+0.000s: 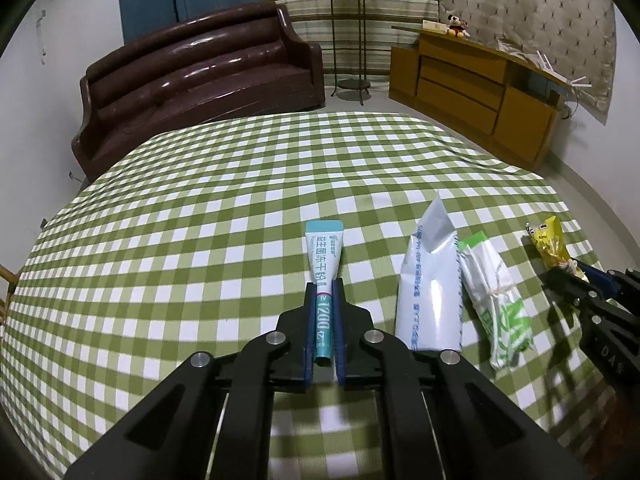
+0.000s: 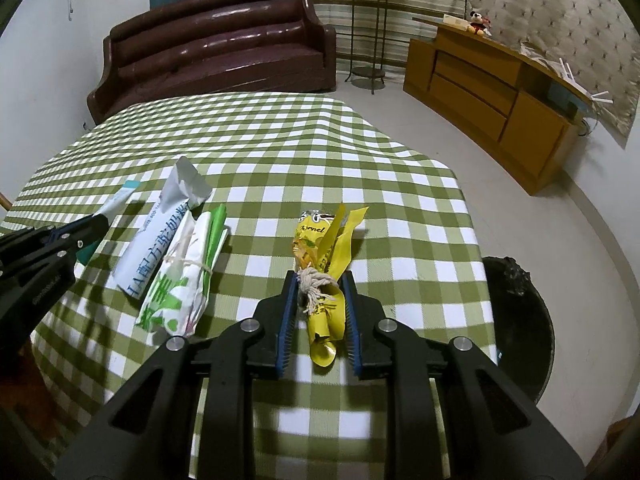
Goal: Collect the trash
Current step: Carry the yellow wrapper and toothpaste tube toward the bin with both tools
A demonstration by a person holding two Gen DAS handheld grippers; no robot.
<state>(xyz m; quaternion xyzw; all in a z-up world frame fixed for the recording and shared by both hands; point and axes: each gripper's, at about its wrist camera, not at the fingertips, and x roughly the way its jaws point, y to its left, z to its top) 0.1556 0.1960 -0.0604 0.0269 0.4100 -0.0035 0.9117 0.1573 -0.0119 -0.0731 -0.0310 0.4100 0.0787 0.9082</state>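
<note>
Gripping a teal-and-white sachet (image 1: 323,276), the left gripper (image 1: 323,292) has its blue pads pressed flat against both long edges of the packet. Long axis runs straight along the fingers, sealed teal end pointing away from the gripper toward the far side of the checked tablecloth (image 1: 200,220). Print reads "1200" near the gripped end, with Chinese characters running up the white part, not fully legible.

Right gripper (image 2: 320,280) is closed down on a yellow wrapper (image 2: 326,272) tied round the middle with off-white string; pads press both sides. Wrapper's long axis also lies along the fingers, loose torn strips pointing forward and away, the crumpled tail back between the pads. Partial word "…ernel" can be read at the far end.

Between the two grippers, on the cloth: a white pouch (image 1: 430,280) with blue Chinese lettering and a string of digits along its edge, torn top pointing away, and touching it on the side nearer the right gripper a white-and-green bag (image 1: 496,304) bound with string, lying roughly parallel. Both are just beside the left gripper's fingers, to their right.

Dark round bin (image 2: 520,328) sits on the floor off the table edge, right of the right gripper. Far off ahead: brown sofa (image 1: 200,72), wooden cabinet (image 1: 472,88).
</note>
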